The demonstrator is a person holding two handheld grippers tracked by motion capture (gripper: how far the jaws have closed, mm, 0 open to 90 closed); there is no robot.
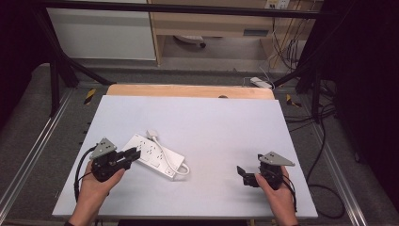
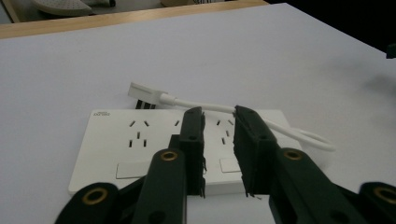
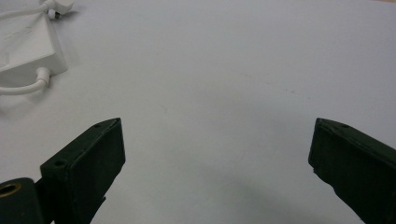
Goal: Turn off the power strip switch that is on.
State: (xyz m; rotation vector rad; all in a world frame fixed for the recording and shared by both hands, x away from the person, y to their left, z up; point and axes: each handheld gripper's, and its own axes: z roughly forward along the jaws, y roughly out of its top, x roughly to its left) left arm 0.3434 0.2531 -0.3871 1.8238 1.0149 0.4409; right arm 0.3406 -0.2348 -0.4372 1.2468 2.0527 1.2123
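The power strip point(image 1: 153, 155) lies flat on the white table point(image 1: 211, 122), toward its left edge and nearer the front than the back, with its short white cord point(image 1: 170, 160) looped over its top and the plug point(image 1: 153, 134) resting on the table just behind it. The left gripper point(image 1: 133, 155) sits at the strip's near end. In the left gripper view its jaws stand over the socket face, drawn close together with a narrow gap between them, and nothing is clamped in that gap; I cannot tell whether the tips touch the plastic. The right gripper point(image 1: 241, 173) rests near the front right of the table, well apart from the strip, its jaws spread wide and empty. The step in hand looks like an approach to the strip or its cord. The next move likely calls for setting the narrowed jaws around the thin cord, or spreading them again to span the strip's body.
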